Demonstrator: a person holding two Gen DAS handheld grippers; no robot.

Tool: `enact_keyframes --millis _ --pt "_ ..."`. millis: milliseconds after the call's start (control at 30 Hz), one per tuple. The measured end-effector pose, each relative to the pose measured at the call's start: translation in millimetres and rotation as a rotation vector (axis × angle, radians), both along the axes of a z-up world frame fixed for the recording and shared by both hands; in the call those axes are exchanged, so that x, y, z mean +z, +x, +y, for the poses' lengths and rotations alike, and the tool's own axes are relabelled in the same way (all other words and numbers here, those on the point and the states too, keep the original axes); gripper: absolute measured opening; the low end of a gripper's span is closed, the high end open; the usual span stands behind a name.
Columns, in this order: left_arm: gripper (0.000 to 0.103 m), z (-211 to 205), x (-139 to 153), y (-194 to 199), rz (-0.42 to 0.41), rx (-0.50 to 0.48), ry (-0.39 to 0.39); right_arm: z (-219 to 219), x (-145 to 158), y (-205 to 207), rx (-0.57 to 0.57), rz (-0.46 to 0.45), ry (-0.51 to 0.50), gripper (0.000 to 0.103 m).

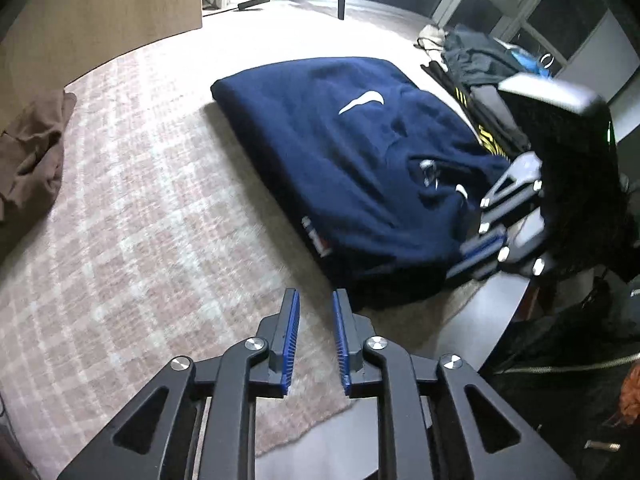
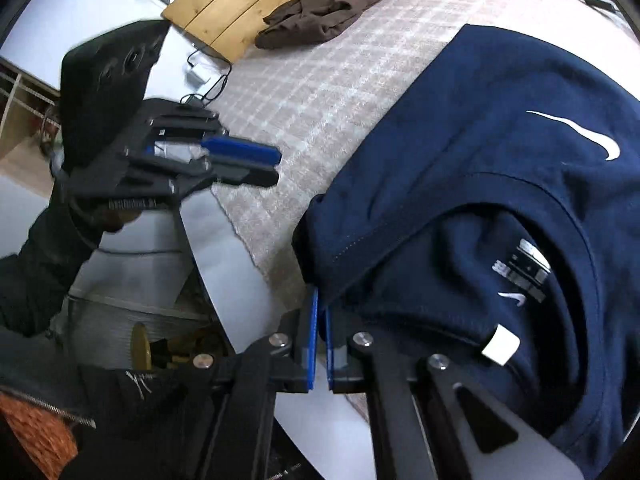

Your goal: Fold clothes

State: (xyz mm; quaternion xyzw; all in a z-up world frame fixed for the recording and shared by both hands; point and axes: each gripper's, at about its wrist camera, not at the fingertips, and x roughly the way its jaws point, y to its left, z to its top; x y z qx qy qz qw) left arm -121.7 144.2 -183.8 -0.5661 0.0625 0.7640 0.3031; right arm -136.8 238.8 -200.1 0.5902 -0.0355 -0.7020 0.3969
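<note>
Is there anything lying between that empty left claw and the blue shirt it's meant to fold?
Nothing visible. Only bare checked rug lies between the left gripper and the navy shirt. The brown garment sits off to the side.

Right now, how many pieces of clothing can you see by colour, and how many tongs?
Navy shirt: 1
Brown garment: 1
Dark clothes in the heap: cannot count
Tongs: 2, left tongs, right tongs
Total counted: 4
</note>
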Motion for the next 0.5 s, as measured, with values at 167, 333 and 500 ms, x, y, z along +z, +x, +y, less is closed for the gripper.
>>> enact_keyframes --millis 167,333,500 --pt "0.024 12.7 -17.4 3.8 -0.063 -0.017 0.044 -4.9 -4.9 1.3 0.001 0.002 0.04 0.01" --pt "0.024 22.0 -31.8 12.1 -0.106 -0.022 0.077 8.5 31.9 2.2 0.023 0.051 0.056 0.021" --pt "0.022 24.6 -31.9 16.7 -0.08 -0.02 0.09 4.2 59.0 -42.7 -0.061 0.145 0.035 0.021"
